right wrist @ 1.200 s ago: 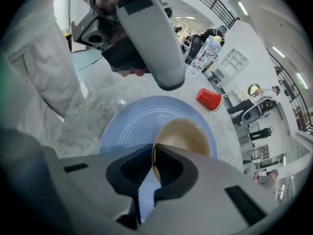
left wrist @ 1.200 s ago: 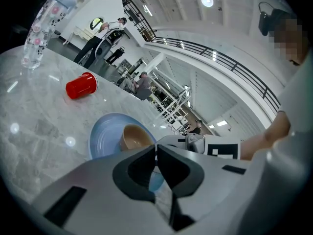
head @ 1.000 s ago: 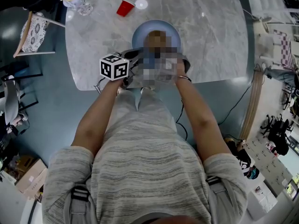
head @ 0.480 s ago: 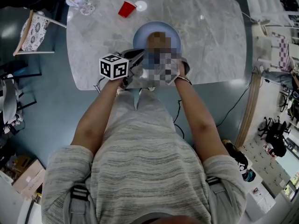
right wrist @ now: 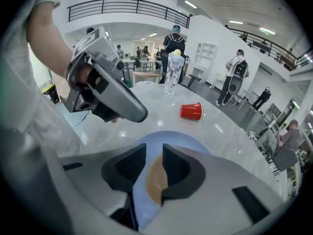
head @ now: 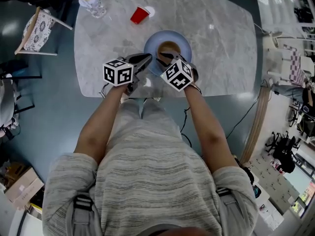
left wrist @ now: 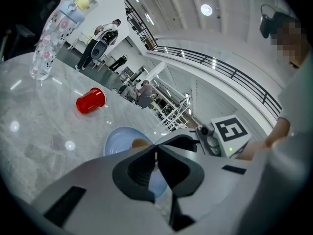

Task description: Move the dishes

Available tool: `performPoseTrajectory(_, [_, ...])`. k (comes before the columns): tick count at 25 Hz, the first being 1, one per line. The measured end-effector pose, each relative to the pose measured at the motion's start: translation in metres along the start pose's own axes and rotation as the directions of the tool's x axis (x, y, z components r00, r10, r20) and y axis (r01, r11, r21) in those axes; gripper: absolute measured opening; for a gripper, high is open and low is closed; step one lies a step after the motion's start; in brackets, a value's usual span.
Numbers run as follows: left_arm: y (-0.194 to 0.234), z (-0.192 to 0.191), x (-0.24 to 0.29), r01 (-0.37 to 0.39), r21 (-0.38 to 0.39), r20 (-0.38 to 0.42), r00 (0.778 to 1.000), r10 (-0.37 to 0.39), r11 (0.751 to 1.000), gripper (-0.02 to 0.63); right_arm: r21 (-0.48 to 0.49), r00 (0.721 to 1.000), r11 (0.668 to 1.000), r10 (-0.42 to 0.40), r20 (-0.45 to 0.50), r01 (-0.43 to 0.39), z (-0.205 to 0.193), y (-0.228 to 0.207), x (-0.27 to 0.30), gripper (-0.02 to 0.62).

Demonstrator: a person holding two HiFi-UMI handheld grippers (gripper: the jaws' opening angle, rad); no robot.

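Head view: the blue plate (head: 151,48) carrying a brown bowl (head: 169,48) sits by the table's (head: 221,33) near edge, about midway along. The left gripper (head: 145,58) and the right gripper (head: 165,59) hang over the plate's near rim.

Left gripper view: the jaws are pressed together and empty.

Right gripper view: the jaws have just been opening and stand spread. The bowl shows through the gap, ungripped.

Red cup (head: 139,15): lying on its side on the grey marble tabletop (head: 221,43), just beside a small white disc (head: 150,11).
Bottle (head: 92,3): clear, patterned, yellow top, upright near the far left corner.
Chair (head: 38,31): patterned seat cushion, beside the tabletop's left end.
Cardboard box (head: 22,186): on the floor, lower left.
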State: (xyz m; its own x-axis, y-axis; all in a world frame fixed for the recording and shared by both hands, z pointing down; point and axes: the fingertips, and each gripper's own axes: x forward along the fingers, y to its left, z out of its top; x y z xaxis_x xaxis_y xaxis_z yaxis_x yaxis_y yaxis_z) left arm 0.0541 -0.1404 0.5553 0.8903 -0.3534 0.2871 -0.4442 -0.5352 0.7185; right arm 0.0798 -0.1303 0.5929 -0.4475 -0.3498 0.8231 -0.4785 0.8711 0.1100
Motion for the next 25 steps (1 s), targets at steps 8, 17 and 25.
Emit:
performPoseTrajectory(8, [0.022, 0.031, -0.008, -0.019, 0.013, 0.043, 0.999, 0.019, 1.000, 0.029, 0.004, 0.999, 0.999, 0.041, 0.022, -0.041, 0.047, -0.044, 0.006, 0.120])
performPoseTrajectory(17, [0.045, 0.070, -0.004, -0.026, 0.045, 0.059, 0.998, 0.023, 0.999, 0.029, 0.047, 0.998, 0.997, 0.055, 0.034, -0.056, 0.087, -0.110, 0.037, 0.121])
performPoseTrajectory(25, [0.069, 0.084, 0.008, -0.040, 0.052, 0.023, 0.999, 0.039, 0.998, 0.029, 0.109, 0.997, 0.991, 0.081, 0.006, -0.081, 0.099, -0.147, 0.072, 0.124])
